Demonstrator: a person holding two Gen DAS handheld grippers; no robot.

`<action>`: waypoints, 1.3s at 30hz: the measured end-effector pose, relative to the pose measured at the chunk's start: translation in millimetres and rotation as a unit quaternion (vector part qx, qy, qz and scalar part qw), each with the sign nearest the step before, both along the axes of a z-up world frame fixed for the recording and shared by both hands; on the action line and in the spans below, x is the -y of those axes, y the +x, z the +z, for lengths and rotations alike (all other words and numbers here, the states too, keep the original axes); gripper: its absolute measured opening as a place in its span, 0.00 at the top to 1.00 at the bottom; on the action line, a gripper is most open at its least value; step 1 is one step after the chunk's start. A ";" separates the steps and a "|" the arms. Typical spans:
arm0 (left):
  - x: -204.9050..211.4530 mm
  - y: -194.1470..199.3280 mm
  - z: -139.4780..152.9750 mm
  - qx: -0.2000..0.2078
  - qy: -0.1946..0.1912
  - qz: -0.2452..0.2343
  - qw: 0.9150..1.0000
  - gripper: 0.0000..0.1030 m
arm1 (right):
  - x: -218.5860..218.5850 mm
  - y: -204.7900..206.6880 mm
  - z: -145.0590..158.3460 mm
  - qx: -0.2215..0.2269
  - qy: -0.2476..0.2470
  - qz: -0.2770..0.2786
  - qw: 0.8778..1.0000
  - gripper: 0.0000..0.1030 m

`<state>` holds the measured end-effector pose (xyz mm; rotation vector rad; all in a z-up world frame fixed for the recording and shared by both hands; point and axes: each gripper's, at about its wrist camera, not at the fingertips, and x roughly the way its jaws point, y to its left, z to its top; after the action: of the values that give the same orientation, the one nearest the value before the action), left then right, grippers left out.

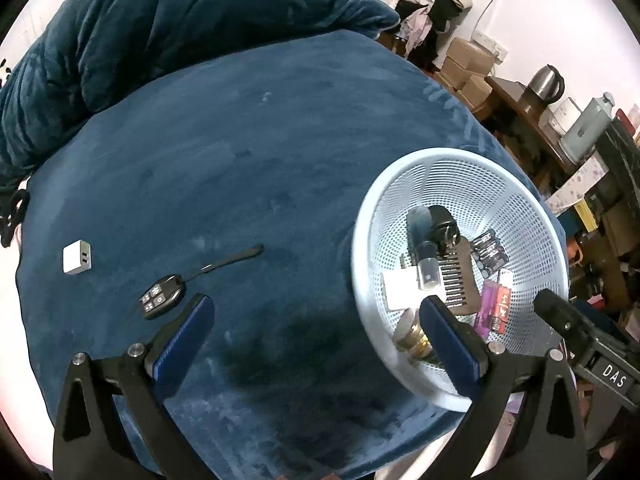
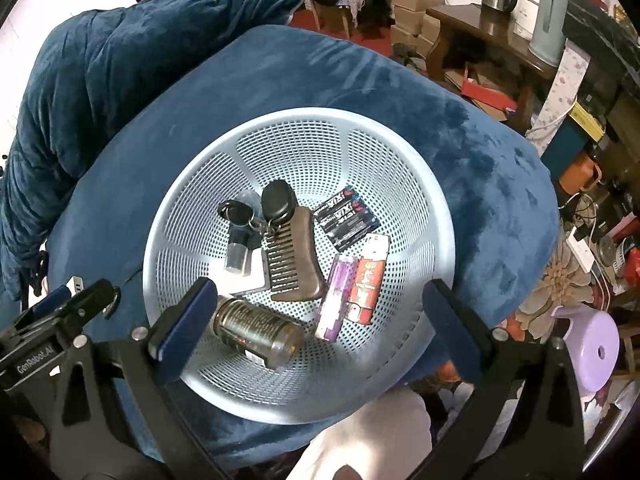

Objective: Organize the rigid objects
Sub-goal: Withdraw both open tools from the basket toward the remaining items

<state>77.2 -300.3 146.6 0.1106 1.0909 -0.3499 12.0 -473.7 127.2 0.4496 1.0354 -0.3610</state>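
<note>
Right claw (image 2: 318,304) gaping over basket (image 2: 400,160); batteries (image 2: 347,218) marked "VIX".

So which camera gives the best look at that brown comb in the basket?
The right wrist view: the comb lies in the open, teeth and spine both plain, in the basket. The left wrist view shows only part of it, smaller, behind a gripper finger.

white wall (image 1: 560,12) | dark wooden table (image 2: 472,20) | blue plush bedspread (image 1: 240,140)

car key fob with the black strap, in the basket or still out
Out. The car key fob lies on the blue blanket, left of the basket.
</note>
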 end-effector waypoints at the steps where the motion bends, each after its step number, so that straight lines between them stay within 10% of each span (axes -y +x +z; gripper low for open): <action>1: -2.3 -0.6 0.1 0.000 -0.001 0.002 1.000 0.00 | -0.1 -0.5 0.2 0.000 0.000 0.000 1.000 0.00; 39: -66.5 -16.6 -3.4 -0.010 -0.010 0.038 0.999 0.00 | -46.2 1.7 10.3 -0.002 -0.029 0.036 0.999 0.00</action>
<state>60.6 -233.8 143.1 0.0482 1.1075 -0.2936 13.8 -427.6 137.5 0.3578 1.0392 -0.3264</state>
